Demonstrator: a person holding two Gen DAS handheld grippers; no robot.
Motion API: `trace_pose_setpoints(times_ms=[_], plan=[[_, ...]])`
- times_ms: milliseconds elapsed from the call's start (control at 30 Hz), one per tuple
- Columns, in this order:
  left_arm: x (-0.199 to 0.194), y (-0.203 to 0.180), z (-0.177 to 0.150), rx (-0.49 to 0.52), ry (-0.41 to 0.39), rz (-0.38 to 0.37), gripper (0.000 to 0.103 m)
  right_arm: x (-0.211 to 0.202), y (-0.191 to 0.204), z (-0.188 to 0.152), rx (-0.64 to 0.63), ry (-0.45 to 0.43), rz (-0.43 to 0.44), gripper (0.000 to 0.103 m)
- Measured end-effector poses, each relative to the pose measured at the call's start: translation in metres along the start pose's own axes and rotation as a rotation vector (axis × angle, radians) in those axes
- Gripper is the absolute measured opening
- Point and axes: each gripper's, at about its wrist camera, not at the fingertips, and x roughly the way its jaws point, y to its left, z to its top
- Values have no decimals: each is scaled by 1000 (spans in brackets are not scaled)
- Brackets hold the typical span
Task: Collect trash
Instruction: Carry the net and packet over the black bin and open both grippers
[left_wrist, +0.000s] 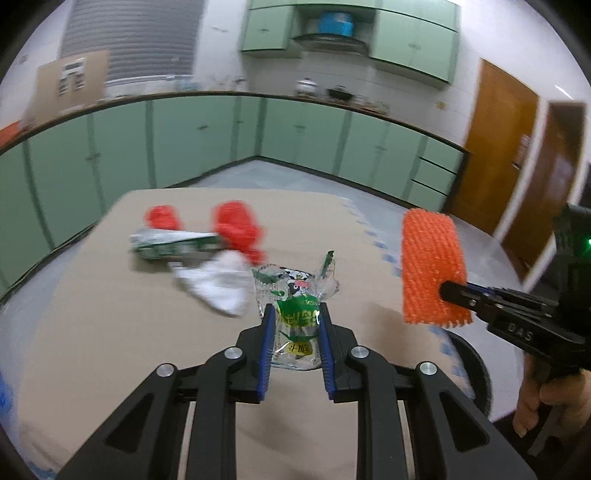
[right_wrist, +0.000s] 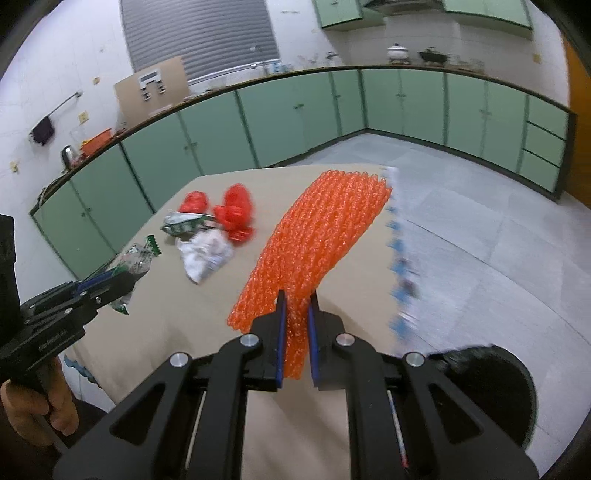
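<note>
A kitchen with green cupboards wraps round the tan surface (left_wrist: 110, 332) in front of you, and a dark round bin (right_wrist: 491, 384) sits at its near right edge, partly hidden behind your right tool. Your left gripper (left_wrist: 296, 325) has its jaws closed on a clear snack wrapper (left_wrist: 295, 306) with green print, held clear of the surface. Your right gripper (right_wrist: 295, 317) has its jaws clamped tight on an orange foam net (right_wrist: 317, 236), which sticks out long and floppy ahead of the fingers.

The step in hand looks like carrying both pieces to the bin. Keep both grips firm until each piece is over the opening. The net is long, so bring its free end well over the rim before you let go, or it may drape outside. The wrapper is slippery and only pinched at its lower half; avoid quick swings.

Still lying on the surface, well ahead of you: a green and white packet (left_wrist: 173, 245), a crumpled white paper (left_wrist: 218, 288) touching it, and two red plastic pieces (left_wrist: 236, 225) just behind. Nothing blocks the way to the bin, but your two tools are near each other, so mind the net brushing the left one.
</note>
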Motion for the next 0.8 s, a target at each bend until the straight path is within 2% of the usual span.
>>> trace_pose_setpoints(times_ms=[233,433,667,800], plan=[[19,-99,-7,96,21,-160,22,-44,-74,-35,103,4,-128,9],[45,-185,-16,185,65,-286,22,-67,-144,-79,234,38,-226,9],[90,-257,-38,271,153,-371,23,-61,-204,-126,369,125,-277,10],[118,-281,-51,291,205,-390,28,-56,-229,-143,429,161,-296,11]])
